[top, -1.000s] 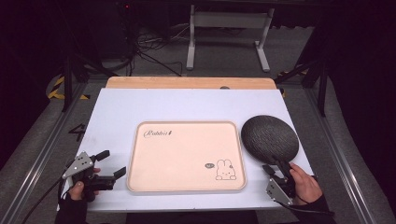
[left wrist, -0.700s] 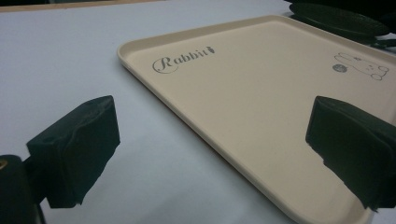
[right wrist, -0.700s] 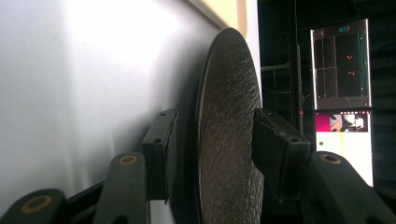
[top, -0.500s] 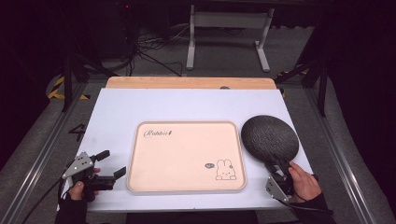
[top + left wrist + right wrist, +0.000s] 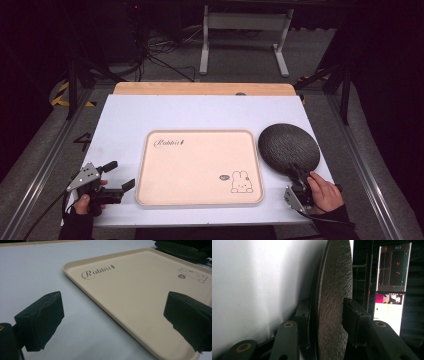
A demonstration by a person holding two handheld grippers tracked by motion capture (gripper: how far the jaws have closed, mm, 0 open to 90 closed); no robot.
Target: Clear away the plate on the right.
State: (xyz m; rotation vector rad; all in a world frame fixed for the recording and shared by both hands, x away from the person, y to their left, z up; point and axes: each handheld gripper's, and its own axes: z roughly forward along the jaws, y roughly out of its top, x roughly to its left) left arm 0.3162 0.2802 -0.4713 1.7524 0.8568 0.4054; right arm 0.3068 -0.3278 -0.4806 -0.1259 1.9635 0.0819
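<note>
R gripper [image 5: 298, 186] jaws just closing around the dark plate's [image 5: 289, 147] near rim, plate right of the tray [image 5: 200, 167], for a lift I'd say (pads not yet tight). L gripper [image 5: 120, 179] wide apart, empty.

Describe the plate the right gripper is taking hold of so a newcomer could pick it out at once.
Start at the white table and find the beige rabbit tray at its middle. Just to the tray's right lies a round dark plate, with the right gripper at its near edge, one jaw under the rim and one over it. It is the sole dark, rough-textured disc beside the pale, smooth, rectangular tray.
</note>
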